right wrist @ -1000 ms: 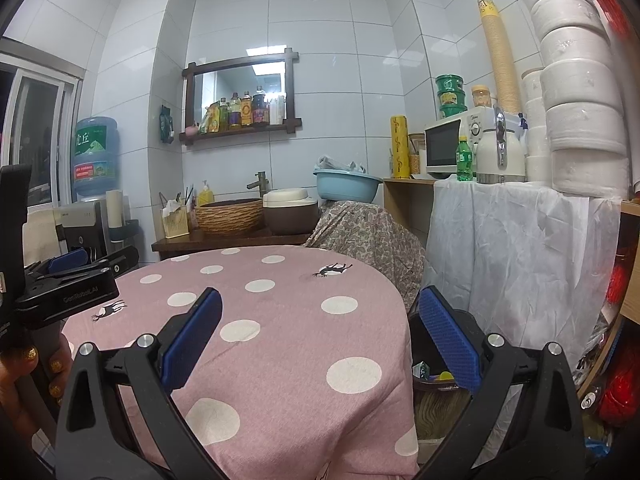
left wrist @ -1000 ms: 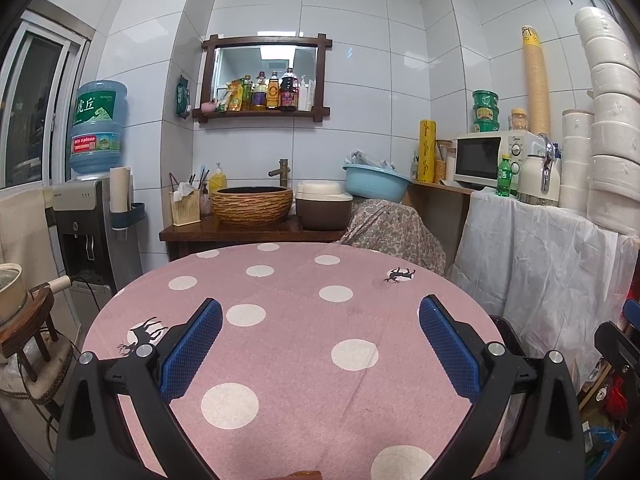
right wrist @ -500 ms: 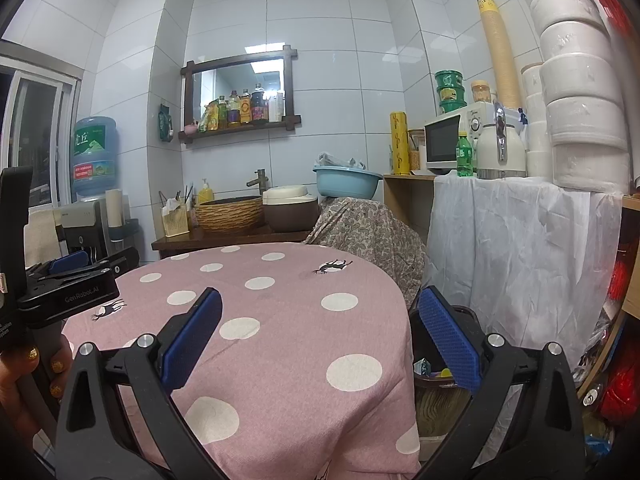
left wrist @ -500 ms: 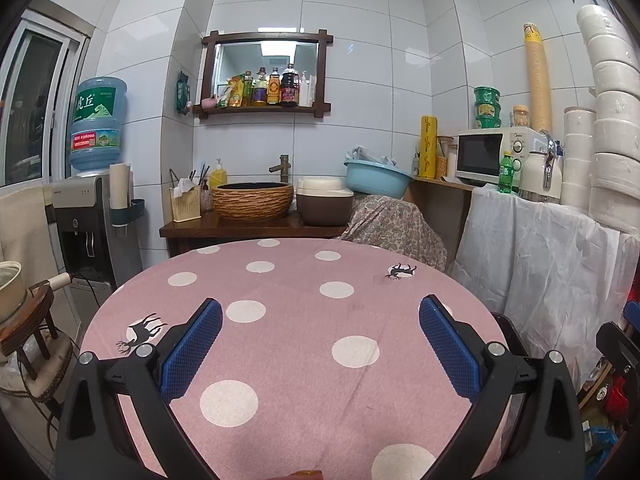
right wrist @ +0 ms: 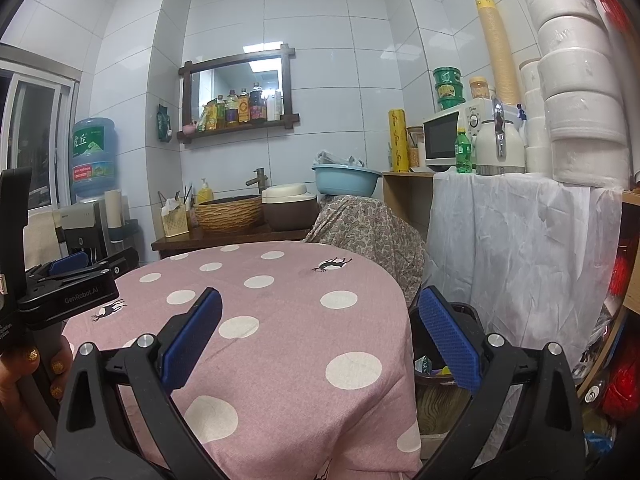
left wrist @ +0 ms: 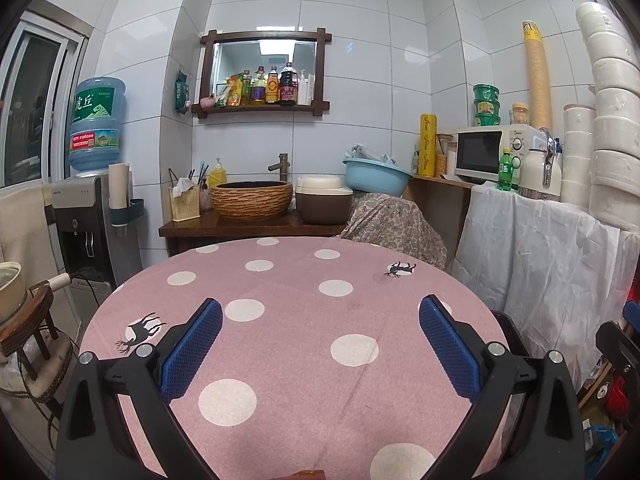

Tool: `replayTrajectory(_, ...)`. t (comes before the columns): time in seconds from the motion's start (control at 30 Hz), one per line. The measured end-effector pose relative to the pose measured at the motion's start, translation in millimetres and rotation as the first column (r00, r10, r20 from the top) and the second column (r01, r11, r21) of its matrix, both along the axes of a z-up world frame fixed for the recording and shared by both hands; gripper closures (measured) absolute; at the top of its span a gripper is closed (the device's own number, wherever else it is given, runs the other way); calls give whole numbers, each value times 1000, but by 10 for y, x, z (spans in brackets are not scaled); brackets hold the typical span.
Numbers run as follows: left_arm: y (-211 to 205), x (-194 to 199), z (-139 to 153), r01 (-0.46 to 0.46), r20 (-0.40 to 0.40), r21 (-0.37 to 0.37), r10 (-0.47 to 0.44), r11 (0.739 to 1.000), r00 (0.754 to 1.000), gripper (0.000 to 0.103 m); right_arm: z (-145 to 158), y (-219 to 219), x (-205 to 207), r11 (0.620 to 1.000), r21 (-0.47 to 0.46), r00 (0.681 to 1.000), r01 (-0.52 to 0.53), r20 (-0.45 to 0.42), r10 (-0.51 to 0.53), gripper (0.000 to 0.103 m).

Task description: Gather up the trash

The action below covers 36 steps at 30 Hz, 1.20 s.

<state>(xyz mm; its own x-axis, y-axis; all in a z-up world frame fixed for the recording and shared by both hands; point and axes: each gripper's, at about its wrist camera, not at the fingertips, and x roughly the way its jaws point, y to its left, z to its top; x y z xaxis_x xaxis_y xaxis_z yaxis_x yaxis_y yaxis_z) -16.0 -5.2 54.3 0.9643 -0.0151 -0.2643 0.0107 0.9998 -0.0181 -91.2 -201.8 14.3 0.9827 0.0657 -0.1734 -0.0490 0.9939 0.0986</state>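
Note:
A round table (left wrist: 296, 344) under a pink polka-dot cloth fills both views; I see no trash lying on it. My left gripper (left wrist: 320, 312) hovers open over its near half, nothing between the blue pads. My right gripper (right wrist: 320, 304) is open too, at the table's right edge (right wrist: 400, 320). A dark bin (right wrist: 436, 364) stands on the floor just right of the table, with small colourful scraps inside, partly hidden by my right finger. The left gripper (right wrist: 60, 284) shows at the left of the right wrist view, held by a hand (right wrist: 28, 376).
A wooden counter (left wrist: 248, 226) with a woven basin, brown pot and blue bowl stands behind the table. A water dispenser (left wrist: 88, 208) is at the left. A white-draped shelf (left wrist: 552, 248) with microwave, kettle and stacked containers lines the right. A stool (left wrist: 28, 320) sits low at left.
Both views have drifted slightly; the table sits a little lower in the left wrist view. Both grippers stay open and hold nothing.

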Motion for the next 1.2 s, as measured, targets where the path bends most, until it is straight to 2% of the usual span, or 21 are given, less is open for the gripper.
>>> replayTrajectory(1.2,-32,16,-59,11,-9,6,-11,1000,1000,5,-31,27,7,1000,3,1000,4,-9,-4,6)
